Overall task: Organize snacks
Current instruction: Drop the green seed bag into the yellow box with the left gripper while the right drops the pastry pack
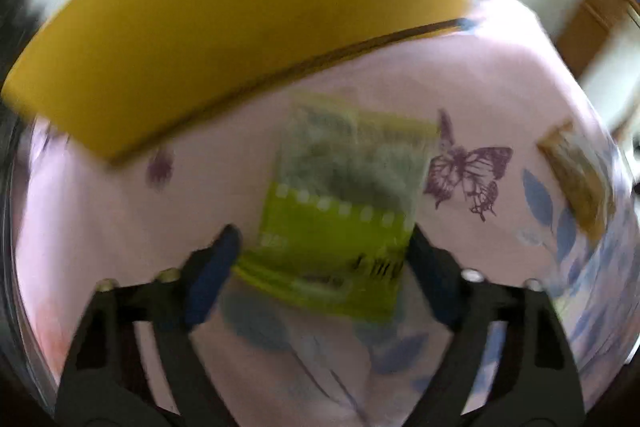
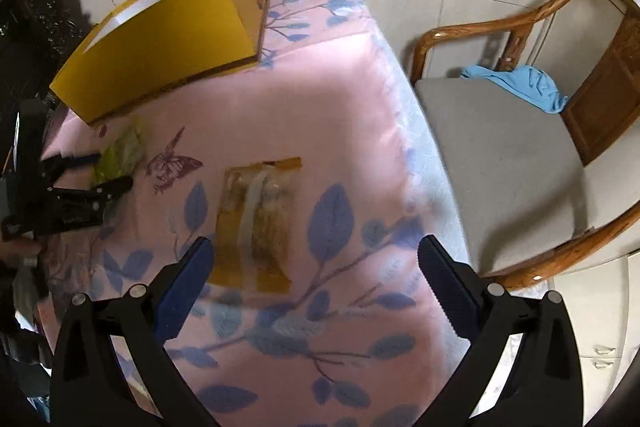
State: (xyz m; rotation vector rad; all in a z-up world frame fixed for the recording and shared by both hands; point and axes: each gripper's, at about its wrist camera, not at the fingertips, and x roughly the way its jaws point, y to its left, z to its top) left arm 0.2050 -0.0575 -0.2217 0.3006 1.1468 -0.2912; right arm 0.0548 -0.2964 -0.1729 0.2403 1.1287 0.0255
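A green snack packet (image 1: 340,211) sits between the fingers of my left gripper (image 1: 322,247), which is shut on its lower end just above the pink cloth. The view is blurred by motion. A yellow box (image 1: 240,23) stands open just beyond it. In the right wrist view the left gripper (image 2: 102,173) holds the green packet (image 2: 122,151) near the yellow box (image 2: 168,43). My right gripper (image 2: 316,255) is open and empty above a brown-yellow snack packet (image 2: 256,223) lying flat on the cloth. That packet also shows in the left wrist view (image 1: 576,179).
A pink cloth with blue leaves and a purple butterfly (image 2: 172,163) covers the table (image 2: 340,99). A wooden chair (image 2: 520,155) with a grey seat and a blue rag (image 2: 520,83) stands at the table's right edge. Tiled floor lies beyond.
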